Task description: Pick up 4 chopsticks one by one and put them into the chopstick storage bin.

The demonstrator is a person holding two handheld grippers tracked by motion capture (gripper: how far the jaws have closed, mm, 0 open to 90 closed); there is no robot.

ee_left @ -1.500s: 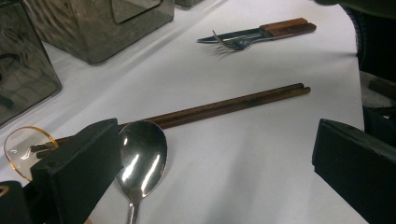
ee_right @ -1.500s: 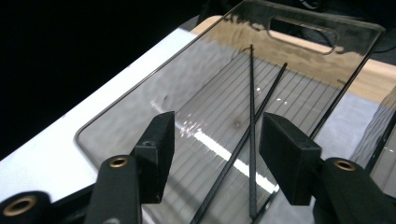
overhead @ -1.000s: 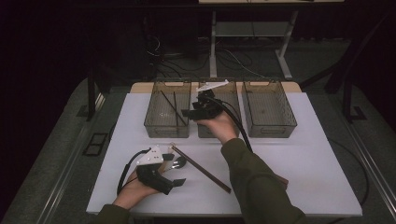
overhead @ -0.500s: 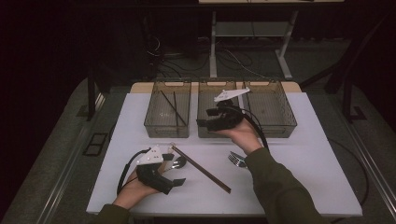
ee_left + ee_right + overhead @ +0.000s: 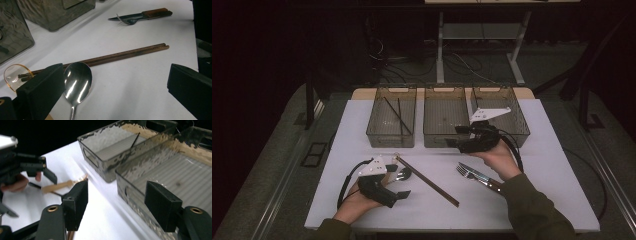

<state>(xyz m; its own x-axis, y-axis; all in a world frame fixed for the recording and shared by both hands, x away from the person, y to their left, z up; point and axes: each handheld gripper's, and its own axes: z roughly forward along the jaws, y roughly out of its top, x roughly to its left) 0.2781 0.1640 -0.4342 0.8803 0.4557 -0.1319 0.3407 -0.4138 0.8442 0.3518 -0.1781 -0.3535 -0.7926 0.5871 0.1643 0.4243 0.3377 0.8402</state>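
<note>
Sorting is barely begun: two sticks lie in the left bin [image 5: 391,117] at eleven o'clock; chopsticks [image 5: 427,180], spoon [image 5: 403,174], fork and knife [image 5: 477,176] wait mid-table. Left gripper [image 5: 401,194] gapes beside the spoon; right gripper [image 5: 453,136] is spread, empty.

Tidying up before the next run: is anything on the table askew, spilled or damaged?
Nothing looks spilled or broken. The chopsticks lie diagonally on the table, one end by the spoon. The fork and knife lie together to their right. The three bins stand in a straight row.
</note>
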